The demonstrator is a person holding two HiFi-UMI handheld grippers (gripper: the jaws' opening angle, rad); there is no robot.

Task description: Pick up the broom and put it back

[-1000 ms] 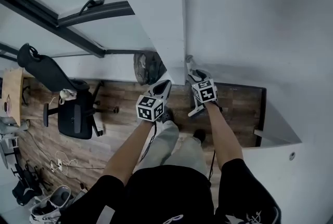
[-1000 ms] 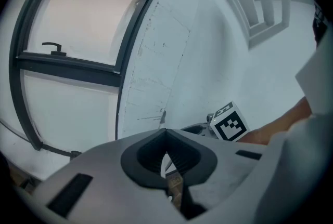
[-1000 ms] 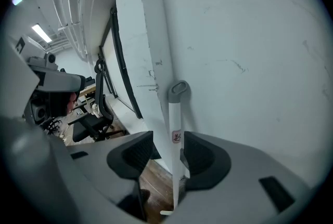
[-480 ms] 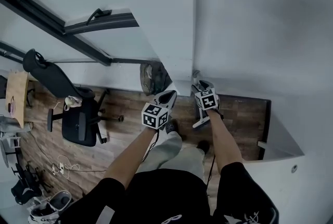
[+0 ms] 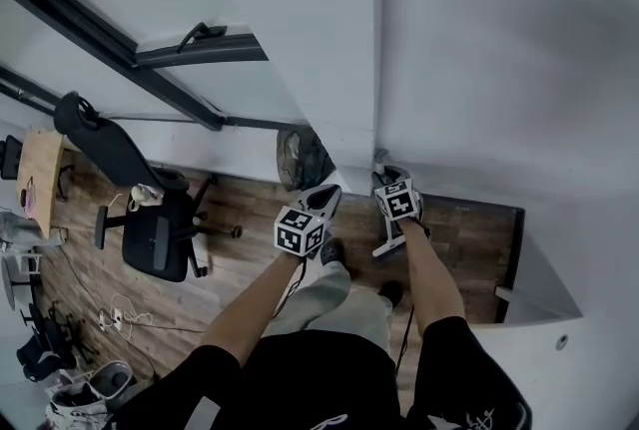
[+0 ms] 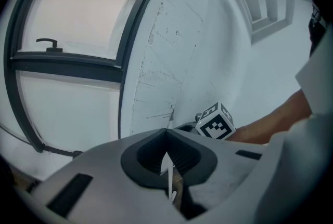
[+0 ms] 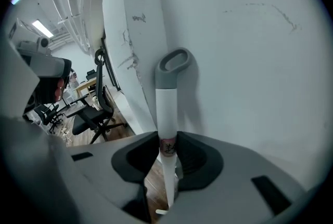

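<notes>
Against a second before, the right tool (image 7: 167, 142) had sunk a little toward the wall corner (image 5: 374, 69). Its jaws had just been closing from wide apart, and they now pressed on the white handle of the broom (image 7: 167, 108) from both sides. The broom stood nearly upright against the white wall, and its grey loop (image 7: 174, 64) rose above the tool and touched the wall. In the head view the whole room had slid a little rightward and down in the picture: the office chair (image 5: 150, 223) and the window handle (image 5: 203, 32) both sat further right than before. The left tool (image 6: 166, 137) kept its place just beside the right one. Its jaws met at the tips, leaving only a thin slit lower down, and I saw nothing held in them.

Around them lay a wooden floor (image 5: 459, 228) and a dark-framed window (image 6: 67, 59) left of the corner. A dark bundle (image 5: 300, 157), too unclear to name, sat at the wall's foot near the left tool. A table (image 5: 40, 181) and loose cables (image 5: 115, 313) lay further left, well apart from the broom. The wall stood directly behind the handle, and nothing stood between the two tools.
</notes>
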